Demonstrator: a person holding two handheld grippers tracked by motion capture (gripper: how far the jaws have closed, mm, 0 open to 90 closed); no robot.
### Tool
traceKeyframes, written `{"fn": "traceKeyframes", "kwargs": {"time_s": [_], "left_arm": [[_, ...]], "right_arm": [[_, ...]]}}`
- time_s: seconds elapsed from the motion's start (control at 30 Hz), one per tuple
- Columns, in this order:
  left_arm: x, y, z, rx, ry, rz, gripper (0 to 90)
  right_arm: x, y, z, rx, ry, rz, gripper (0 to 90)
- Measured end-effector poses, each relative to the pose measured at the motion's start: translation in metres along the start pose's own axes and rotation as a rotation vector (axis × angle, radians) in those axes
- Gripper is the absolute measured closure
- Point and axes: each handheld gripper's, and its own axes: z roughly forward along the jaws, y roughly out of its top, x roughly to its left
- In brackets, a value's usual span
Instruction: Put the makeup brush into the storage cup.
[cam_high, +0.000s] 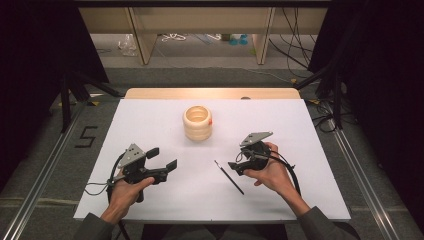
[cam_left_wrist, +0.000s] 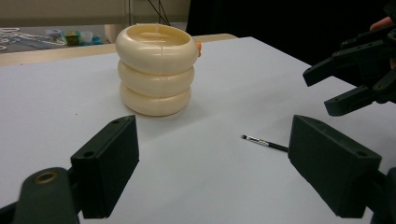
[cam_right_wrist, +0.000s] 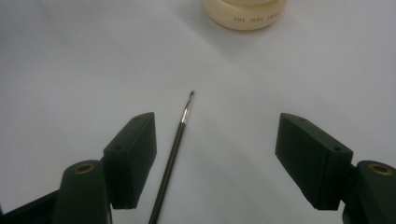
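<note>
A thin black brush lies flat on the white table, just left of my right gripper. In the right gripper view the brush runs up between the open jaws, close to the left one, tip pointing away; that gripper holds nothing. A cream pot of three stacked rings stands upright at the table's middle back. My left gripper hovers open at front left, aimed between the pot and the brush. Its own jaws stand wide with nothing between them.
The right gripper shows at the right edge of the left gripper view. The pot's base carries small printed letters. Black stands and curtains flank the table; a wooden shelf frame and cables lie beyond the far edge.
</note>
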Motion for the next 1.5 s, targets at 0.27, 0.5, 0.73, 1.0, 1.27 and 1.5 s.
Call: {"fn": "traceKeyframes", "kwargs": {"time_s": [0.27, 0.5, 0.73, 1.0, 1.27, 1.5], "left_arm": [[0.000, 0.000, 0.000, -0.001, 0.002, -0.003, 16.0], [0.000, 0.000, 0.000, 0.002, 0.002, 0.000, 16.0], [0.000, 0.000, 0.000, 0.001, -0.002, 0.002, 16.0], [-0.001, 0.000, -0.001, -0.003, -0.001, -0.002, 16.0], [0.000, 0.000, 0.000, 0.002, -0.002, 0.001, 16.0], [-0.001, 0.000, 0.000, -0.003, -0.006, 0.000, 16.0]], "right_arm": [[0.001, 0.005, 0.012, 0.060, 0.027, -0.014, 33.8], [0.007, 0.012, 0.023, 0.127, 0.049, -0.010, 37.3], [0.010, 0.015, 0.035, 0.189, 0.064, -0.031, 41.6], [0.011, 0.017, 0.044, 0.250, 0.079, -0.052, 46.3], [0.012, 0.017, 0.049, 0.285, 0.096, -0.060, 53.4], [0.011, 0.016, 0.054, 0.316, 0.107, -0.063, 58.6]]}}
